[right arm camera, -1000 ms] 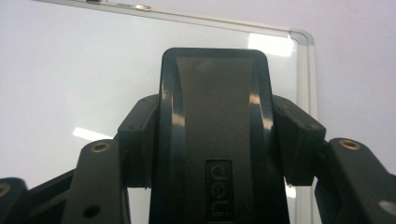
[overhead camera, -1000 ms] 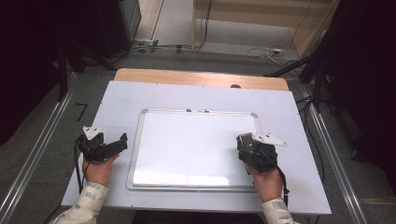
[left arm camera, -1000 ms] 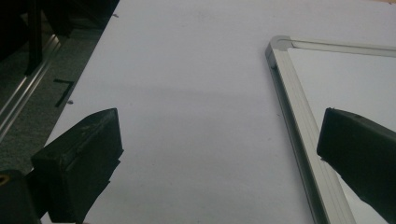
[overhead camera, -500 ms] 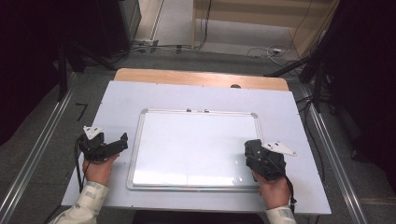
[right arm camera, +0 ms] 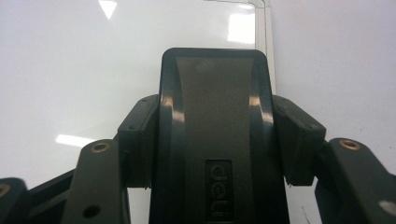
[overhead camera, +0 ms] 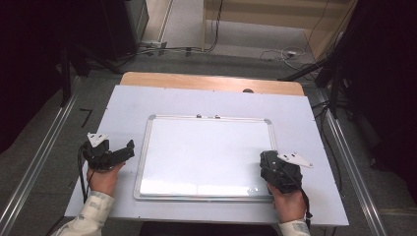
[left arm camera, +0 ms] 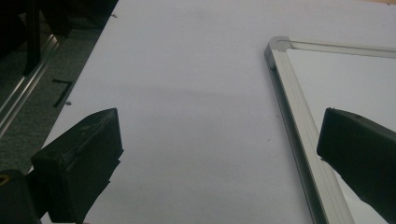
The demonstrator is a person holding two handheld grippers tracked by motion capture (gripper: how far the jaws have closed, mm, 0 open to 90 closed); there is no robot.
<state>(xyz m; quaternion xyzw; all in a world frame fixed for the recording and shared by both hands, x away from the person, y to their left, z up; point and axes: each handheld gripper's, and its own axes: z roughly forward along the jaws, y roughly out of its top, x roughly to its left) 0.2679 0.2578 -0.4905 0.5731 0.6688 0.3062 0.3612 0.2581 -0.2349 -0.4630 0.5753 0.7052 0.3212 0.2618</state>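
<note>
Right tool (overhead camera: 278, 167) clamped on black plastic board eraser (right arm camera: 214, 140), pads pressing both its sides; eraser held over lower right corner of white rectangular whiteboard with silver metal frame (overhead camera: 206, 152). Whiteboard lies flat mid pale grey surface (overhead camera: 305, 123). Left tool (overhead camera: 118, 153) wide apart, nothing between; it sits on surface just left of whiteboard frame, one jaw over frame edge.

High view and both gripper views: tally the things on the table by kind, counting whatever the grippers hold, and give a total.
Whiteboard, lying flat on the white table: 1
Black whiteboard eraser, clamped in the right gripper at the board's near right corner: 1
Hand-held grippers, the left gripper open beside the board's left frame: 2
Total: 4
</note>
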